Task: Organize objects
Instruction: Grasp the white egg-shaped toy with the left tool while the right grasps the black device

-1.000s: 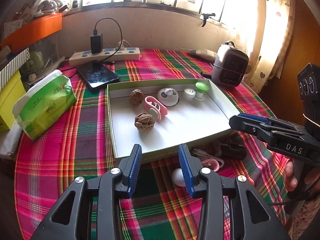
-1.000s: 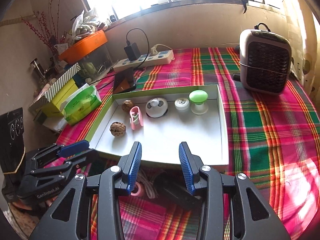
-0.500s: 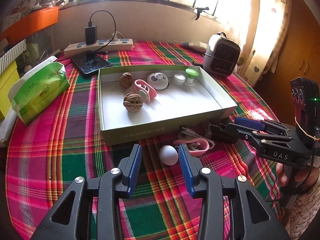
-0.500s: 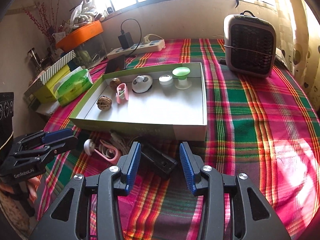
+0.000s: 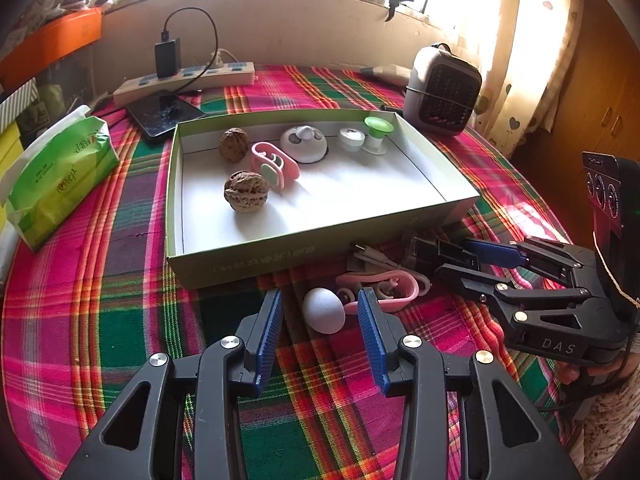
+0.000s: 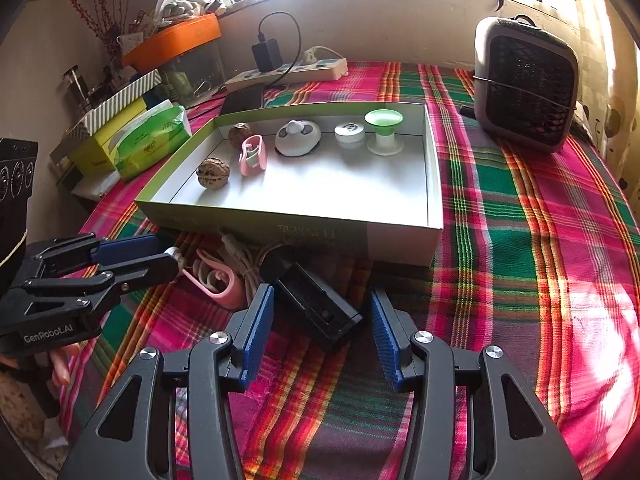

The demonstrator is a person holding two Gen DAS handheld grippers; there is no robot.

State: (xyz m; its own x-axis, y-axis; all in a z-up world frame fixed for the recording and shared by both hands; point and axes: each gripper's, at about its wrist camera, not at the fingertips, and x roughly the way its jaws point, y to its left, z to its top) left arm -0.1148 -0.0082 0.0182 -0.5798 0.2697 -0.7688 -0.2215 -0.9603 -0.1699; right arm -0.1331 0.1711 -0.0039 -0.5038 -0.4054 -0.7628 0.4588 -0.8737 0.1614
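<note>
Fingers, left gripper (image 5: 320, 322): apart, bracketing white egg (image 5: 323, 315), no contact.
Fingers, right gripper (image 6: 322, 326): apart, recently widened, straddling black case (image 6: 320, 308).
Tray (image 5: 280, 266): 12 o'clock of both.
Risk: egg may roll off one pad; case lies skewed, could pivot.

— What covers the tabletop (image 5: 120, 320)?

— A pink, green and red plaid cloth. On it sits a shallow green cardboard box with a white inside (image 5: 248, 268).

— And in front of the box?

— A white egg-shaped object (image 5: 323, 310), a pink plastic clip (image 5: 384, 286), a coiled pale cable (image 6: 248, 260) and a black rectangular device (image 6: 316, 304).

— Farther back?

— A green tissue pack (image 5: 56, 176), a black phone (image 5: 165, 113), a white power strip (image 5: 188, 80) and a grey box-shaped heater (image 5: 440, 92).
</note>
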